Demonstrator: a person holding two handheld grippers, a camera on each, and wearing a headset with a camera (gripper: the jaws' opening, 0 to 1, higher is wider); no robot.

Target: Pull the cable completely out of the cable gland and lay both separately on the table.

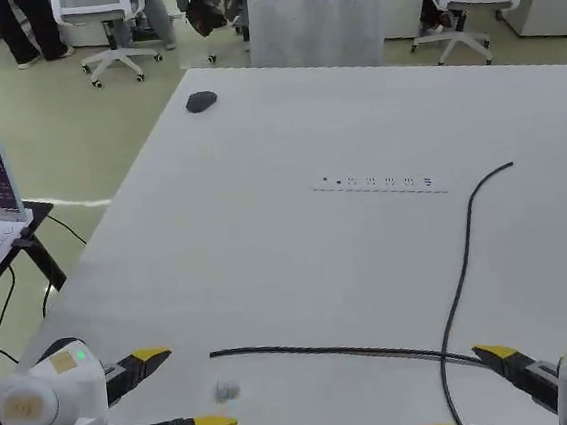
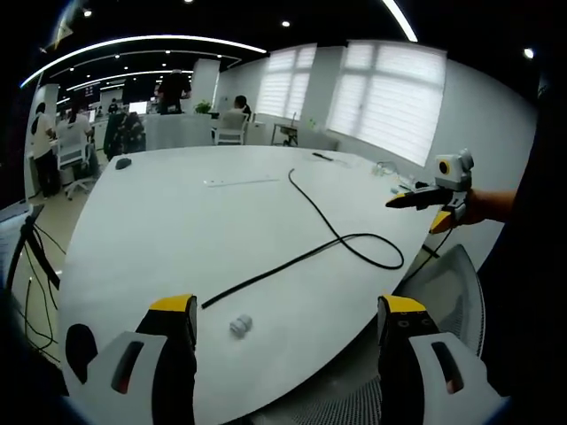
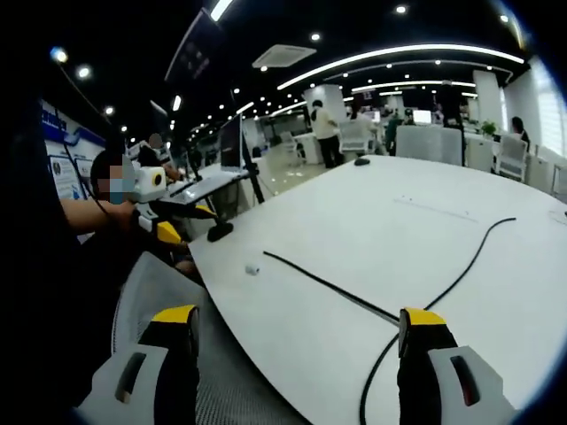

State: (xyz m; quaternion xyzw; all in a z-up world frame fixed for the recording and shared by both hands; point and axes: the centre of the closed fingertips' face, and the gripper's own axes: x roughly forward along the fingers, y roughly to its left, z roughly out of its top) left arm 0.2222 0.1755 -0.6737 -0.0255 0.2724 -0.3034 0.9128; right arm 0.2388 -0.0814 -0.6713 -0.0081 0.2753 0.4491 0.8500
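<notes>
Cable, long, thin and black, lies loose on the white surface in the head view, one end near the front edge and the rest curving away to the right. Just beside that end sits the small white plastic cable gland, apart from the cable. The left hand-held gripper hovers by the gland, released and empty. The right hand-held gripper hangs over the cable's bend, also released.

In the left gripper view, the yellow-tipped jaws stand wide apart with the gland ahead between them.

In the right gripper view, the jaws are spread and empty, and the cable runs between them.
</notes>
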